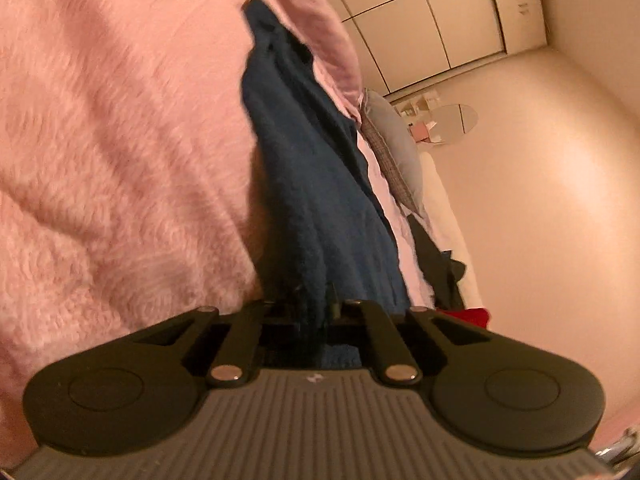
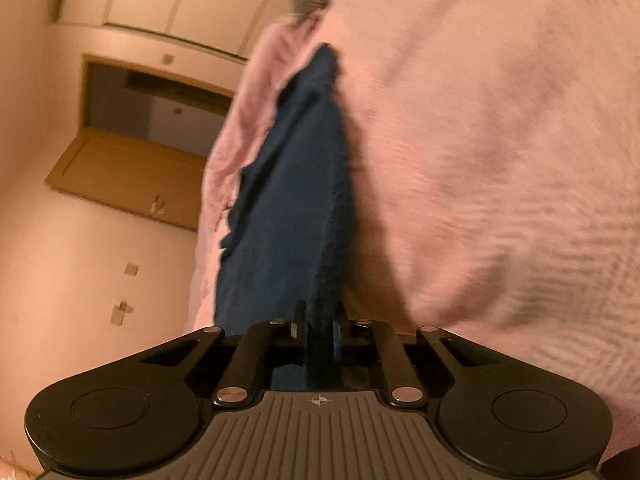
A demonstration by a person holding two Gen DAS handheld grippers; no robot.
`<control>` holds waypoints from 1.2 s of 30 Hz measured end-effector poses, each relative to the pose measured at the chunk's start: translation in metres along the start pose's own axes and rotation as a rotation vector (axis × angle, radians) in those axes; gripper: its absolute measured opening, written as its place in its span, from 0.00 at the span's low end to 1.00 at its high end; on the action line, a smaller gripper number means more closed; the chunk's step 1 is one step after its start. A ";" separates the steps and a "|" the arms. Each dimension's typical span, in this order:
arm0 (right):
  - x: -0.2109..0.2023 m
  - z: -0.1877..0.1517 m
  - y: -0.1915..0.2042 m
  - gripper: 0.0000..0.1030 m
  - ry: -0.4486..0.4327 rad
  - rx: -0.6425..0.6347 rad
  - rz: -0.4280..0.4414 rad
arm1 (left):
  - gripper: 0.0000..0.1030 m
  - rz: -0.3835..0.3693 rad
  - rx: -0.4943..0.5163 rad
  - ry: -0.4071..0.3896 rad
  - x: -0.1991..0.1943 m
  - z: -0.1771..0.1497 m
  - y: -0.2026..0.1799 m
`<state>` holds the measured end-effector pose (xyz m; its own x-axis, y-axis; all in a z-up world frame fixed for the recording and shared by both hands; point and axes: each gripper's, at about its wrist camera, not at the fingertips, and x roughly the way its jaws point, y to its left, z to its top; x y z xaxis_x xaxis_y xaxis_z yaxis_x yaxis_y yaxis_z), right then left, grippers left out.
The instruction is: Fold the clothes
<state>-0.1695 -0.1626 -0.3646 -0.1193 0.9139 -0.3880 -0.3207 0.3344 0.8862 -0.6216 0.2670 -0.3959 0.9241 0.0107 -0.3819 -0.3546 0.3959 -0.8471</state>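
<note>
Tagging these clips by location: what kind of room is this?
Probably a bedroom at home: a pillow lies along bedding, an oval mirror hangs on the wall, and a wooden door stands open.

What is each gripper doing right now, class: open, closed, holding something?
Left gripper: closed on the dark blue garment.
Right gripper: closed on the same dark blue garment.

Fluffy pink blanket (image 1: 100, 160) runs past the left frame edge, motion-blurred in both views. Dark blue knitted garment (image 2: 296, 184) hides each gripper's fingertips. Small items beside the oval mirror (image 1: 456, 120), upper right, too tiny to identify
</note>
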 end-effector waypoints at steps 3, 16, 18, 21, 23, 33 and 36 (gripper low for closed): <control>-0.016 -0.003 0.014 0.07 -0.018 -0.033 0.011 | 0.05 -0.009 0.012 -0.047 -0.016 -0.005 -0.006; -0.066 -0.032 0.077 0.06 -0.061 -0.110 0.109 | 0.04 -0.082 0.108 -0.199 -0.093 -0.035 -0.054; -0.080 -0.041 0.085 0.06 -0.074 -0.115 0.130 | 0.04 -0.091 0.117 -0.211 -0.112 -0.050 -0.062; -0.109 -0.067 0.092 0.06 -0.088 -0.132 0.157 | 0.04 -0.106 0.128 -0.227 -0.141 -0.077 -0.074; -0.124 -0.087 0.094 0.06 -0.088 -0.131 0.172 | 0.04 -0.112 0.122 -0.230 -0.159 -0.096 -0.079; -0.113 -0.107 0.079 0.06 0.009 -0.024 0.136 | 0.04 -0.079 -0.035 -0.183 -0.162 -0.104 -0.062; -0.097 -0.070 0.091 0.06 0.013 -0.026 0.173 | 0.05 -0.109 -0.076 -0.183 -0.150 -0.064 -0.065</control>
<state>-0.2529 -0.2371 -0.2638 -0.1869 0.9542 -0.2337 -0.3187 0.1661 0.9332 -0.7465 0.1806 -0.3067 0.9655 0.1411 -0.2189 -0.2545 0.3336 -0.9077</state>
